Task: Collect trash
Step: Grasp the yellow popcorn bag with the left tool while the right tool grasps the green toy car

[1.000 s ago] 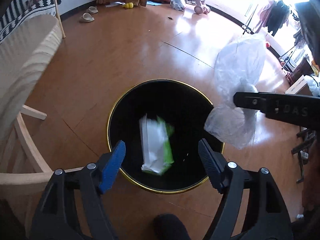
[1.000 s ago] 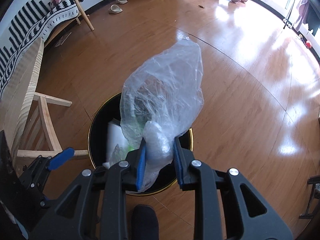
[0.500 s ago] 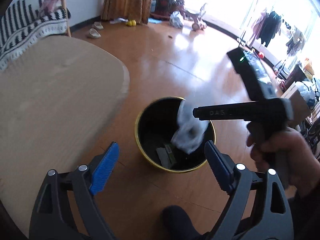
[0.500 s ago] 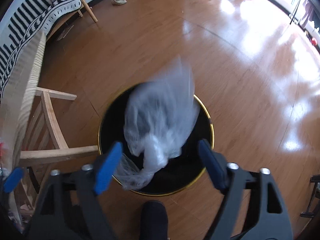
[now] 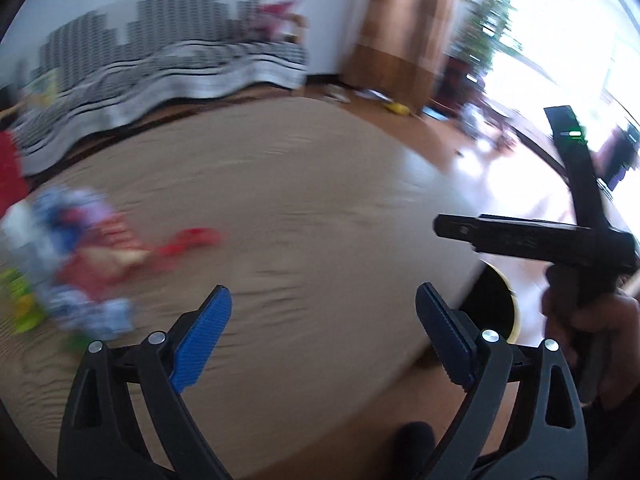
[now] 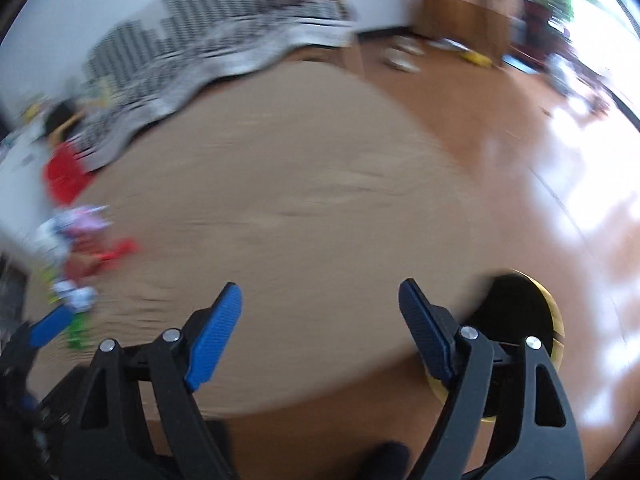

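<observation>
Both views are motion-blurred. My left gripper [image 5: 322,332] is open and empty above a round light wood table [image 5: 300,208]. My right gripper [image 6: 318,330] is open and empty above the same table [image 6: 304,200]; it also shows from the side in the left wrist view [image 5: 452,228]. A blurred heap of colourful wrappers [image 5: 76,256] lies at the table's left; it also shows in the right wrist view [image 6: 80,248]. The black bin with a gold rim [image 6: 524,312] stands on the floor beyond the table's right edge, partly hidden, and peeks out in the left wrist view [image 5: 496,304].
A black-and-white striped sofa [image 5: 168,72] stands behind the table. A red object [image 6: 62,172] sits at the far left. Glossy wood floor [image 6: 560,152] spreads to the right, with slippers [image 6: 400,60] and small items near the curtain [image 5: 400,28].
My right gripper let the clear plastic bag drop into the bin. Both grippers then swung up and left from the bin to over the table, both staying open.
</observation>
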Demonstrator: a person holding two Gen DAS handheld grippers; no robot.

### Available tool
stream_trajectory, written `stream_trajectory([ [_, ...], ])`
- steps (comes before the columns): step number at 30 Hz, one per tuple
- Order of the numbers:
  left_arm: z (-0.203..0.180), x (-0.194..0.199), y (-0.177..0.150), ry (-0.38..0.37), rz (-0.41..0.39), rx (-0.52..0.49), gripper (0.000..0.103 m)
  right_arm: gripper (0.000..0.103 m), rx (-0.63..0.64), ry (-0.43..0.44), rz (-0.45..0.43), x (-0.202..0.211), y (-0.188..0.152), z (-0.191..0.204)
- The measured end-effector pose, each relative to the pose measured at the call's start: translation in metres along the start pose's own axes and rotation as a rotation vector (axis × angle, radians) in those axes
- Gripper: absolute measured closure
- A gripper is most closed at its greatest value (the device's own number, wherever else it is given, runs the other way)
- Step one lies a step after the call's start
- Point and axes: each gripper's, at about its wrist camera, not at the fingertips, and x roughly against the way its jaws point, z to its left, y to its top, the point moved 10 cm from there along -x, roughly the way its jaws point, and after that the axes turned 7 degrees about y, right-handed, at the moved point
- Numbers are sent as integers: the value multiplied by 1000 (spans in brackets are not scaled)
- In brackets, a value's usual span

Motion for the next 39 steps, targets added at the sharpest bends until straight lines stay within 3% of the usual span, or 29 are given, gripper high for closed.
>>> stream_trajectory([
  [4,110,19,-11,141,-5,130,12,25,151,119,38,-33,-5,109],
  [7,196,32,-29,267,5,245,12,25,222,182,94,-61,-18,162],
  [14,313,25,-43,400,42,372,12,25,336,258,205,-111,-68,254],
  [20,344,8,-49,428,72,360,12,25,434,253,246,-134,-91,293],
  [24,345,-9,-41,412,67,345,12,28,505,202,230,-143,-96,307],
  [26,344,-17,-38,416,73,332,12,34,539,174,210,-145,-93,309],
  [27,345,-22,-37,418,77,329,12,44,556,161,198,-144,-93,310],
  [28,345,-27,-38,418,83,327,12,67,567,154,191,-144,-94,312],
  [29,346,-31,-37,423,89,325,12,69,569,154,189,-144,-94,313],
  [39,345,-52,-36,435,97,299,12,70,566,168,201,-143,-92,313],
])
